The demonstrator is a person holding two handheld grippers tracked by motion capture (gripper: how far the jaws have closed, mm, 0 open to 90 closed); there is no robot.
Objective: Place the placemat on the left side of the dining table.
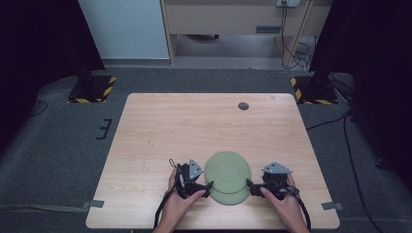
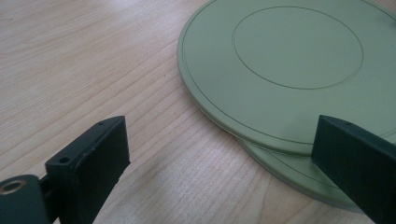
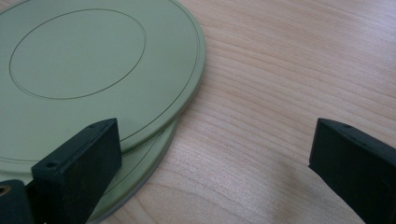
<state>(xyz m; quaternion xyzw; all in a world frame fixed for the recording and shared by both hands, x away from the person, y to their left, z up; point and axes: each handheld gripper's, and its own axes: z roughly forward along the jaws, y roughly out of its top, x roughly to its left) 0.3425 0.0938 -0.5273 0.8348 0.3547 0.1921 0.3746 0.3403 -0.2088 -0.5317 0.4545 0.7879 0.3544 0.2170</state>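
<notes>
— Pale wooden table (image 1: 160,131), what's on it?
— Two stacked round green plates (image 1: 227,171), upper one offset, near the front edge.
— Grippers?
— Left gripper (image 1: 203,189) and right gripper (image 1: 253,187) flank them, jaws spread, gripping nothing.

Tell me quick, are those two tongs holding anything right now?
Left tongs: open, holding nothing, beside the green plates.
Right tongs: open, holding nothing.

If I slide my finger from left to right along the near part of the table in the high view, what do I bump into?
Left hand → left gripper → two green plates, one stacked a bit off-centre on the other → right gripper → right hand.
</notes>
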